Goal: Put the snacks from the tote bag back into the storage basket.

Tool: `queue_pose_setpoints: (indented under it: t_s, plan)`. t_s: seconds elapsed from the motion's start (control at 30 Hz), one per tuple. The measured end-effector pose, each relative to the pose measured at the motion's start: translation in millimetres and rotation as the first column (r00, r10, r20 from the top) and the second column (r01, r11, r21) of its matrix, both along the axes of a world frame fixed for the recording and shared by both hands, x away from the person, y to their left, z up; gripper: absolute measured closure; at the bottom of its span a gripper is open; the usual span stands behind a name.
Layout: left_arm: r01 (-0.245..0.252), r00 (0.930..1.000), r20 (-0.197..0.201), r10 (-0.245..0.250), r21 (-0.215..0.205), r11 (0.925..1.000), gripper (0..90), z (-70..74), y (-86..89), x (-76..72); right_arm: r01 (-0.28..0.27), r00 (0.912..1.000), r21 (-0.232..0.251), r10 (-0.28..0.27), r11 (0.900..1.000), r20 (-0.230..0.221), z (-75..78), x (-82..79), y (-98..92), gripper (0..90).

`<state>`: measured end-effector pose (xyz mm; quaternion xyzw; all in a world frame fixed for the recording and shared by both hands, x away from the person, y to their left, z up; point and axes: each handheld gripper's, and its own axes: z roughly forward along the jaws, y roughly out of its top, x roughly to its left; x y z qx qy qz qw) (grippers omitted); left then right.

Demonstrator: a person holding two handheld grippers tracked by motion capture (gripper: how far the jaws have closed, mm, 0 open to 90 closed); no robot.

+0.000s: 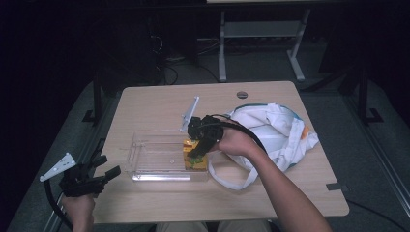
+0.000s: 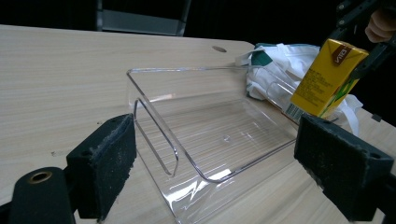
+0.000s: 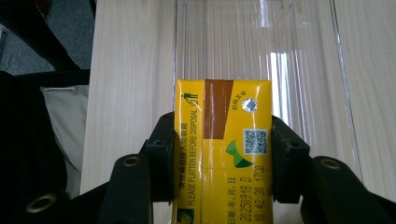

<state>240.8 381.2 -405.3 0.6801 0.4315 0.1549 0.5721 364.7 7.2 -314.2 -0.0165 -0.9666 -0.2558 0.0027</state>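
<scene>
A yellow drink carton [image 3: 222, 149] with a brown stripe and a foil straw hole sits between the jaws of my right gripper [image 3: 223, 154], which is shut on its two sides. In the high view the right gripper [image 1: 199, 150] holds the carton [image 1: 193, 155] over the right end of a clear plastic tray [image 1: 145, 166]. The left gripper view shows the carton [image 2: 327, 81] tilted above the tray's far right corner [image 2: 219, 140]. My left gripper [image 1: 104, 171] rests at the table's front left edge, open, with nothing between its pads [image 2: 105, 163].
A white cloth bag [image 1: 270, 133] with long straps lies right of the tray, partly under the right forearm. A small round hole [image 1: 242, 94] marks the table's far side. Bare tabletop [image 1: 154, 104] lies behind the tray.
</scene>
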Motion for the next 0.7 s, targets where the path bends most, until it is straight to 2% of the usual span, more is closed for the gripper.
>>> queue_pose_setpoints:
  t_s: [0.7]
  plan:
    - [-0.003,1.0000,-0.003,0.003,-0.003,1.0000,12.6,0.3,0.8,-0.4,0.005,0.9999,-0.012,-0.005,1.000,-0.011,-22.8,2.0,1.8,52.0]
